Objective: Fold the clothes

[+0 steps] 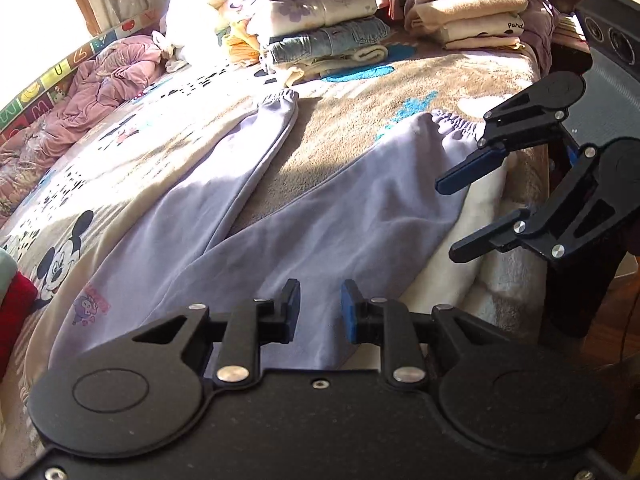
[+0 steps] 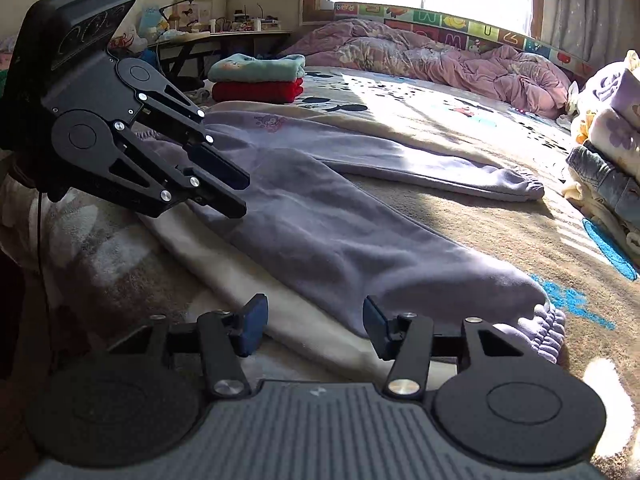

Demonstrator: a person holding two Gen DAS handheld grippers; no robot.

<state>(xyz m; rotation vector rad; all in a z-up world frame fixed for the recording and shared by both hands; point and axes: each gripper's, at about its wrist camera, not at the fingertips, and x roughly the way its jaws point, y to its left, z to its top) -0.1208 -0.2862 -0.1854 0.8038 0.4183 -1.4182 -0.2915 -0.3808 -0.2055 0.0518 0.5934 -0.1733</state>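
Both grippers (image 1: 320, 304) (image 2: 316, 322) open above lavender pants (image 1: 248, 216).

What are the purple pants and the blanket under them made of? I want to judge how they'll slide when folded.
The pants look like soft fleece or brushed knit: matte, fuzzy nap, with gathered elastic cuffs. The blanket looks like plush, short-pile fabric, its tan surface showing a coarse, tufted texture in the sunlight. Both seem grippy rather than slick, though the exact fibre cannot be told.
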